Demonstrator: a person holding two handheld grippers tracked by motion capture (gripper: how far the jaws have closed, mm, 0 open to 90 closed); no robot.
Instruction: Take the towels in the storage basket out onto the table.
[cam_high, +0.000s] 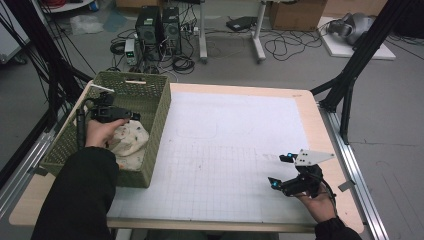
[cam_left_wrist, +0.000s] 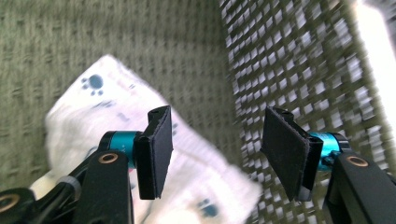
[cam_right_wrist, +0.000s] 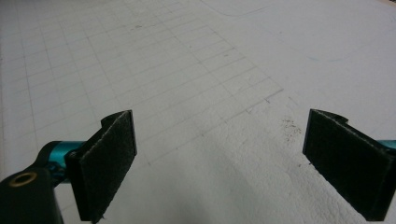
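While over the cloth (cam_left_wrist: 116, 116), left gripper (cam_left_wrist: 215, 149) fingers (cam_left_wrist: 156, 151) apart, empty

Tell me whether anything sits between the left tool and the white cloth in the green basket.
Nothing visible does. The left tool hangs open inside the green basket, directly over the white cloth, with only air between its pads and the fabric.

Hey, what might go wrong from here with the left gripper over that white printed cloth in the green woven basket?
The left gripper is open above the white printed cloth, nothing between its pads, so a shallow close may pinch only a loose fold. The green woven basket wall stands close beside one jaw and could snag it. The right gripper sits open over the table, unable to steady the basket.
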